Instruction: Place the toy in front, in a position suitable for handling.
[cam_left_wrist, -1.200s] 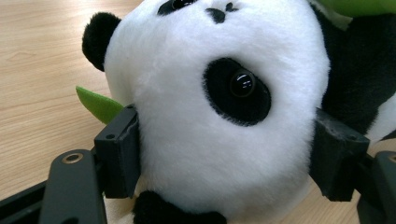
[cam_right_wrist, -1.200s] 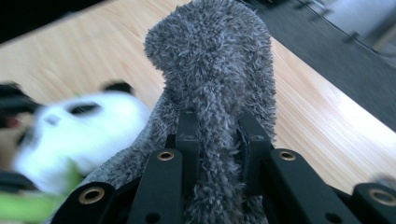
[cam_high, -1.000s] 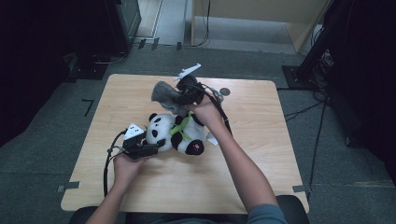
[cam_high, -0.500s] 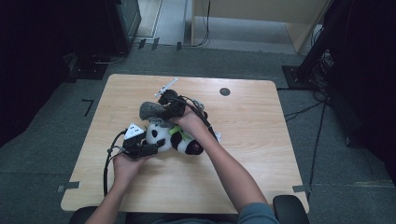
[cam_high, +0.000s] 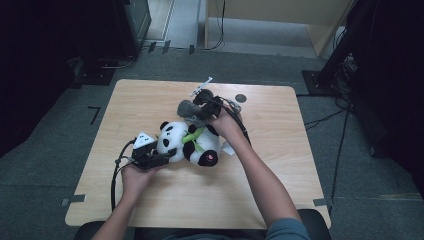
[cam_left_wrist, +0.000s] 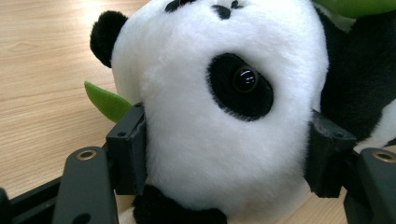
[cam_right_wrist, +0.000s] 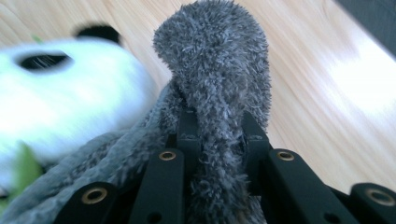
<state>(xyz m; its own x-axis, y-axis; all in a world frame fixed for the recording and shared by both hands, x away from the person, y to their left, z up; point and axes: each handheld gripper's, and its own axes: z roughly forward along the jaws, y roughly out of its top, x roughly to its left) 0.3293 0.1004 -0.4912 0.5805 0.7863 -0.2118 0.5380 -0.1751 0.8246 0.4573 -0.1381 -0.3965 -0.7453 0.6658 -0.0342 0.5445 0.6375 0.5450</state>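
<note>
Still risky: left gripper (cam_left_wrist: 224, 158) clamped on the panda (cam_high: 192, 145), closing further; right gripper (cam_right_wrist: 219, 135) pinching the grey cloth (cam_right_wrist: 215, 79) narrowly, liable to slip free.

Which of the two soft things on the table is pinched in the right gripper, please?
The grey fuzzy cloth, pinched in the right gripper. The black-and-white panda plush instead sits between the left gripper's jaws.

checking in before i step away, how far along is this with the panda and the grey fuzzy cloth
Done: the left gripper clamps the head of the black-and-white plush panda on the wooden table. In hand: the right gripper pinches the grey fuzzy fabric piece just behind the panda. Left: the fabric isn't on the toy yet.
</note>
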